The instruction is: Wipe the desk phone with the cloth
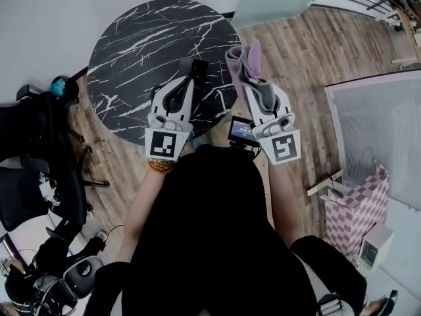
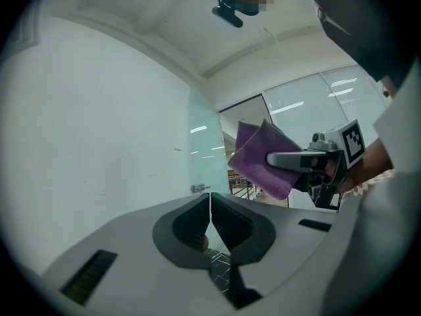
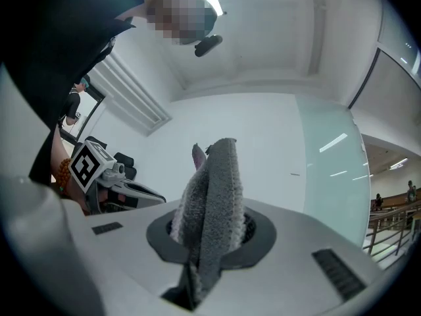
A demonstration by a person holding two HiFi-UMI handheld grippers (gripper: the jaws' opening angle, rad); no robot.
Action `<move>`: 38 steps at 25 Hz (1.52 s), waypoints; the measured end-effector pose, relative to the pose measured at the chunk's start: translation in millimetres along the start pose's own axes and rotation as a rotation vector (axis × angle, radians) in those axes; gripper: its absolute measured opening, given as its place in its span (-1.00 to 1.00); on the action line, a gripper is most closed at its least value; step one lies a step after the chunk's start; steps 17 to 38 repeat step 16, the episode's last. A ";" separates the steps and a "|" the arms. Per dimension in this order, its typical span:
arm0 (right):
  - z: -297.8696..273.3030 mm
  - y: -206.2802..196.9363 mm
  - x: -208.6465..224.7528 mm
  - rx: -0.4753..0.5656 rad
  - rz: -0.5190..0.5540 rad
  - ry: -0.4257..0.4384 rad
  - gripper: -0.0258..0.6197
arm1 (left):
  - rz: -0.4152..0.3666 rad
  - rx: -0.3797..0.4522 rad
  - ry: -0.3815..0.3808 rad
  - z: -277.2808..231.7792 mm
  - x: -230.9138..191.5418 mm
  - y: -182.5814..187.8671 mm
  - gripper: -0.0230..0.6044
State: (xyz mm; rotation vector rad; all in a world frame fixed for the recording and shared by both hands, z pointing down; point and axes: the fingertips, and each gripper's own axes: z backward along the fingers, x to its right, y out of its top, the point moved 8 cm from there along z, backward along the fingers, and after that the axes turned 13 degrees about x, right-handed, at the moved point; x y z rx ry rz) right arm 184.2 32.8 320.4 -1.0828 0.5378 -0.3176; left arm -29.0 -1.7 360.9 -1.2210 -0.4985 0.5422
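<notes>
purple cloth (image 1: pixel 252 56) is held pinched in the right gripper (image 1: pixel 248 76) above the marble table (image 1: pixel 131 38). the left gripper (image 1: pixel 191 70) is pressed together, empty. no desk phone is seen, so wiping is judged not yet begun.

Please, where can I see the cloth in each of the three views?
Head view: cloth, upper centre, at the round table's right edge.
Left gripper view: cloth, right of centre.
Right gripper view: cloth, centre, between the jaws.
Shared landmark: the right gripper holding it.
</notes>
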 end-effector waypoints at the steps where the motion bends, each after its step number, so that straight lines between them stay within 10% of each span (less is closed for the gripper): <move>1: 0.0 -0.2 -0.5 0.001 -0.003 -0.001 -0.73 | 0.002 -0.003 0.000 0.8 0.4 -0.4 -0.87; 38: 3.6 -2.5 0.9 0.009 -0.036 -0.011 -0.73 | 0.017 -0.014 -0.007 2.8 4.6 -0.3 -0.87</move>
